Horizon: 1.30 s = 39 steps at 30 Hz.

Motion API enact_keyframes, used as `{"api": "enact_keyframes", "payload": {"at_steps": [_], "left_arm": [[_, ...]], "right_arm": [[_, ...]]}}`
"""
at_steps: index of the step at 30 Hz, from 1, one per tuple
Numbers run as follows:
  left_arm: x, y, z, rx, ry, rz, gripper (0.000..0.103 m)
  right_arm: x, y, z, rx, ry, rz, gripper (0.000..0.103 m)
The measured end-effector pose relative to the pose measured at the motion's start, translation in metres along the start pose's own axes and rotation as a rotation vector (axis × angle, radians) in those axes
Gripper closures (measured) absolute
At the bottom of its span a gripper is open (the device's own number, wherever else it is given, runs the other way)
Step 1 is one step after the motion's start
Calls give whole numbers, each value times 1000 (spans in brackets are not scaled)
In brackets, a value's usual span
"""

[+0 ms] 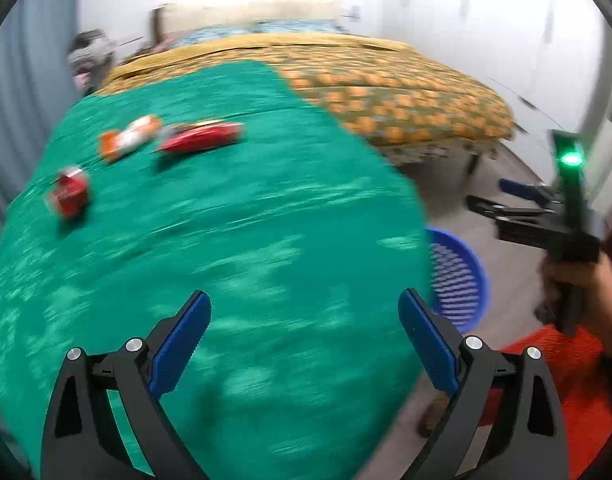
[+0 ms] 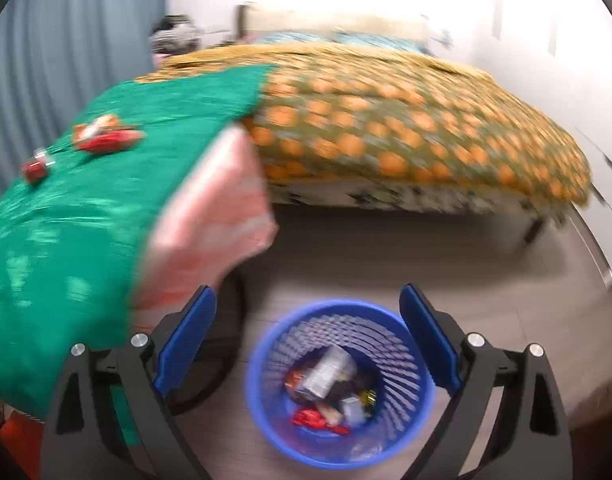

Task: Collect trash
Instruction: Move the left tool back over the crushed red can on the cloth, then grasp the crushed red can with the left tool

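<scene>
Bedroom, green cloth-covered surface (image 1: pixel 233 216) beside bed. Left on it: crushed red can (image 1: pixel 69 192), orange-white wrapper (image 1: pixel 129 136), red packet (image 1: pixel 201 136). Several scraps already in blue slatted plastic basket (image 2: pixel 420 400) on floor. Left gripper (image 1: pixel 306 344) and right gripper (image 2: pixel 308 344) spread wide, empty.

Three pieces of trash lie on the green cloth (image 1: pixel 233 248): a red crushed can (image 1: pixel 69 192), an orange-and-white wrapper (image 1: pixel 129 136) and a red wrapper (image 1: pixel 201 136) just beside it. Beside the cloth, on the floor, stands a blue basket (image 2: pixel 410 408) holding several wrappers (image 2: pixel 330 392).
</scene>
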State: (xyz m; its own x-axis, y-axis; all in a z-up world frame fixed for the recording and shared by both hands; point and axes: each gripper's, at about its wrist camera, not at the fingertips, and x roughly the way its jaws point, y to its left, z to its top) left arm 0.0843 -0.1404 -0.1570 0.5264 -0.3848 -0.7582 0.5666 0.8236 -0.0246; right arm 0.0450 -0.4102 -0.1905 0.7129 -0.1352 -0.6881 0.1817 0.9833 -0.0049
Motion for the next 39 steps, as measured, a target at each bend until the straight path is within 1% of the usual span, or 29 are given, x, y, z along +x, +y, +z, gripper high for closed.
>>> {"api": "enact_keyframes", "payload": {"at_steps": [2, 5, 6, 9, 11, 12, 15, 17, 21, 22, 23, 26, 28, 30, 33, 35, 37, 38, 39], "left_arm": [[-3, 21, -2, -44, -1, 25, 9], [-7, 61, -5, -121, -3, 85, 9], [-8, 76, -4, -154, -4, 120, 9], [-9, 105, -2, -240, -18, 194, 6], [-5, 127, 4, -322, -24, 231, 6], [-3, 134, 7, -346, -25, 239, 6], [11, 160, 29, -439, -36, 287, 6], [19, 171, 42, -471, -38, 318, 6], [48, 204, 84, -585, -59, 423, 6], [54, 210, 91, -598, -59, 441, 6], [61, 215, 99, -609, -55, 458, 6], [90, 237, 118, -655, -8, 522, 6], [99, 246, 118, -693, 5, 561, 6], [105, 252, 116, -713, 23, 583, 6], [113, 256, 112, -692, 48, 600, 6], [115, 256, 110, -675, 49, 608, 6], [115, 256, 106, -670, 40, 592, 11], [115, 256, 103, -670, 32, 572, 21], [115, 256, 102, -667, 28, 559, 37]], "right_arm": [[-3, 33, 13, -42, -12, 58, 12], [0, 76, 32, -81, -14, 144, 11], [3, 91, 38, -96, -9, 169, 11], [16, 130, 52, -148, 7, 222, 11], [29, 157, 60, -181, 25, 252, 11], [35, 167, 61, -190, 34, 260, 11], [57, 197, 66, -208, 81, 292, 11], [68, 207, 66, -209, 102, 305, 11], [81, 219, 62, -244, 141, 310, 11], [81, 220, 62, -256, 143, 313, 11], [82, 221, 61, -269, 144, 318, 11], [85, 225, 58, -290, 165, 306, 11], [86, 226, 58, -291, 167, 303, 10], [86, 226, 57, -283, 168, 310, 10], [86, 226, 57, -280, 165, 306, 10], [86, 227, 57, -280, 163, 302, 10], [86, 226, 58, -274, 162, 301, 10], [86, 224, 58, -265, 161, 302, 10], [86, 223, 58, -258, 161, 302, 10]]}}
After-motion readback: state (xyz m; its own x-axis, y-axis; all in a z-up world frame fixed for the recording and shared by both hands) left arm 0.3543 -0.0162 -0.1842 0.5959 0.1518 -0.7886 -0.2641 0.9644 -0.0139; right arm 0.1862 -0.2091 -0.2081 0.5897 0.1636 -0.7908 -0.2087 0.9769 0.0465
